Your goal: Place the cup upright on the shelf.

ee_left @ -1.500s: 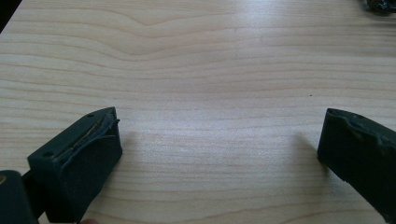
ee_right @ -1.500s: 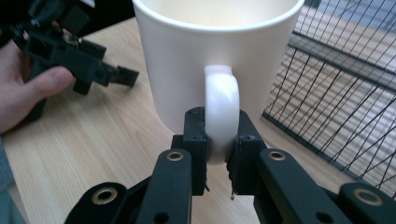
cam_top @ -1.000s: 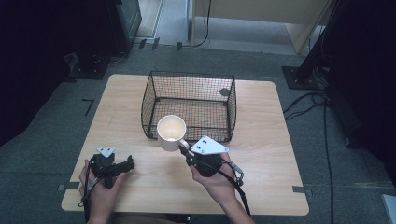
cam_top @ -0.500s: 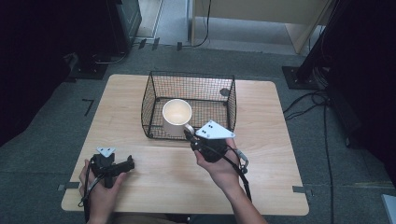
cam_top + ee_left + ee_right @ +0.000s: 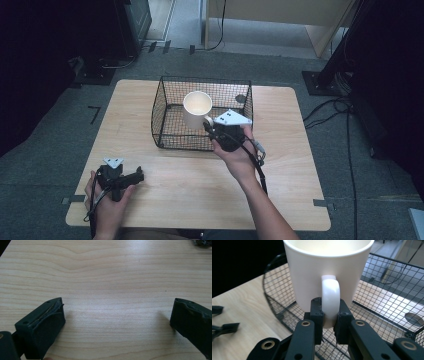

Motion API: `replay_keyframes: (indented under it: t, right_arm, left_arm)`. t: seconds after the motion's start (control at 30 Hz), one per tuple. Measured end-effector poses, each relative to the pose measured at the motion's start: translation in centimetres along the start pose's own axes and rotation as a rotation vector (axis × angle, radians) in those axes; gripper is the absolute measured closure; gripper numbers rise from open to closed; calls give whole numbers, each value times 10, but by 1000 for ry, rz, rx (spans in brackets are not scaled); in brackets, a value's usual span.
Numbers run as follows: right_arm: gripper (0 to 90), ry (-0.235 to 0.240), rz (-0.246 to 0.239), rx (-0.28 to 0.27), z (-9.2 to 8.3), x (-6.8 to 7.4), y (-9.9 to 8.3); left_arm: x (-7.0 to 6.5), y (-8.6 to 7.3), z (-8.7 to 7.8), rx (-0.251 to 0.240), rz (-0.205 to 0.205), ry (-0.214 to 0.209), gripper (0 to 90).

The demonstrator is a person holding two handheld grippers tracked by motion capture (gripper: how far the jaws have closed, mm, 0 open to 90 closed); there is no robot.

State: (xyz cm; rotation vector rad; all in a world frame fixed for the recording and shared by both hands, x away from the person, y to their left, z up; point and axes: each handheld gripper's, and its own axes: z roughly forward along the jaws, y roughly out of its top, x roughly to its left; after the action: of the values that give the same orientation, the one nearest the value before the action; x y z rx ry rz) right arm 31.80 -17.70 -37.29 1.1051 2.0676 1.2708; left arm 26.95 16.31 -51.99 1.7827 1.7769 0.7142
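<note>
Mug over the basket, held by its handle, not yet set down.

The white mug (image 5: 197, 108) hangs upright above the inside of the wire basket (image 5: 170, 134), and in the right gripper view its handle (image 5: 330, 302) sits pinched between the jaws of the right gripper (image 5: 329, 315), which are closed tight on it. By my reading the carry is nearly done; lowering the mug to the basket floor and letting go remain. The left gripper (image 5: 125, 178) rests on the table (image 5: 175, 190) near its front left corner, well apart, jaws wide and empty.
</note>
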Motion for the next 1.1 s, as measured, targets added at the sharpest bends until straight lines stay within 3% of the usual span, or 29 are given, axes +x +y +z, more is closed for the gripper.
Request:
replay_keyframes:
  t: [0.23, 0.6, 0.77, 1.1]
  right_arm:
    - [805, -15, 14, 42, 22, -15, 4]
    - [805, -29, 90, 183, 64, -35, -9]
    - [805, -33, 139, 238, 74, -42, -11]
    - [804, -47, 153, 333, 88, -48, -16]
  left_arm:
    - [0, 0, 0, 0, 2, 0, 0]
    - [0, 0, 0, 2, 5, -2, 0]
    - [0, 0, 0, 2, 5, -2, 0]
    - [0, 0, 0, 2, 6, -2, 0]
